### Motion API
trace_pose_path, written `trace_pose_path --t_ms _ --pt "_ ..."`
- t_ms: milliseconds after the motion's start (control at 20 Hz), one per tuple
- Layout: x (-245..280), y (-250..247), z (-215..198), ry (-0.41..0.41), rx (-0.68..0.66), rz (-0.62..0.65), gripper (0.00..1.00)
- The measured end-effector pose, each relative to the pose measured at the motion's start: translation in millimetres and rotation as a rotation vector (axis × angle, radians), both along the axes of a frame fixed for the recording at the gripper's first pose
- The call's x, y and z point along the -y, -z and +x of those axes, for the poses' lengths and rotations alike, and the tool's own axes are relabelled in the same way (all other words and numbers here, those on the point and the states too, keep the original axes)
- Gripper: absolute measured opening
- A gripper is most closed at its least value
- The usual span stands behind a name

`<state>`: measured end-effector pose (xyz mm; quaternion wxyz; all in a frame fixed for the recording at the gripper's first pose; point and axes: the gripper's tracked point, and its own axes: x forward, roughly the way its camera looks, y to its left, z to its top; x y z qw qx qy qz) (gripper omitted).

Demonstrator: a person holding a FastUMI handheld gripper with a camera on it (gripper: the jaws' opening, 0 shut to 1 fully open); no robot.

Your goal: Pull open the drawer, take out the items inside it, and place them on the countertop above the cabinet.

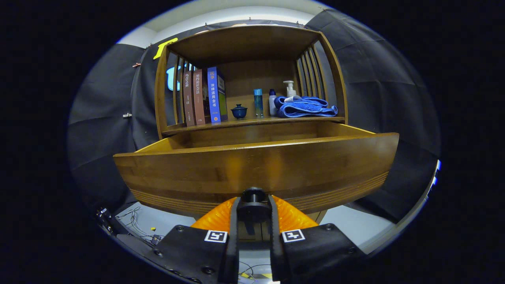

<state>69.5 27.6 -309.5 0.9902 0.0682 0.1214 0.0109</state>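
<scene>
Gripper view: a wooden drawer (256,165) stands pulled out from a wooden cabinet (248,43), its wide curved front facing the camera. A dark round knob (253,196) sits at the lower middle of the drawer front. The claw (253,211) is clamped on this knob, one finger pressing on each side of it. The inside of the drawer shows as bare wooden walls; its floor is hidden behind the front panel, so its contents cannot be told.

Above the drawer is the cabinet's open shelf (244,123). At the shelf's left end, three books (203,96) stand upright side by side. Near the middle sits a small dark blue lidded cup (239,111), and just beside it a slim clear blue bottle (258,102). Next comes a white bottle with a blue cap (272,101), then a white pump bottle (290,87) behind a folded blue towel (305,107) at the shelf's right end.

Loose wires (134,225) lie on the pale surface below the drawer.
</scene>
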Motion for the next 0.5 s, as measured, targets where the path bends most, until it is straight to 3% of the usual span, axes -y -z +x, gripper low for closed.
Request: trace_pose_path --t_ms 500 --pt "17.7 -40.2 -9.6 0.011 0.054 0.035 0.99"
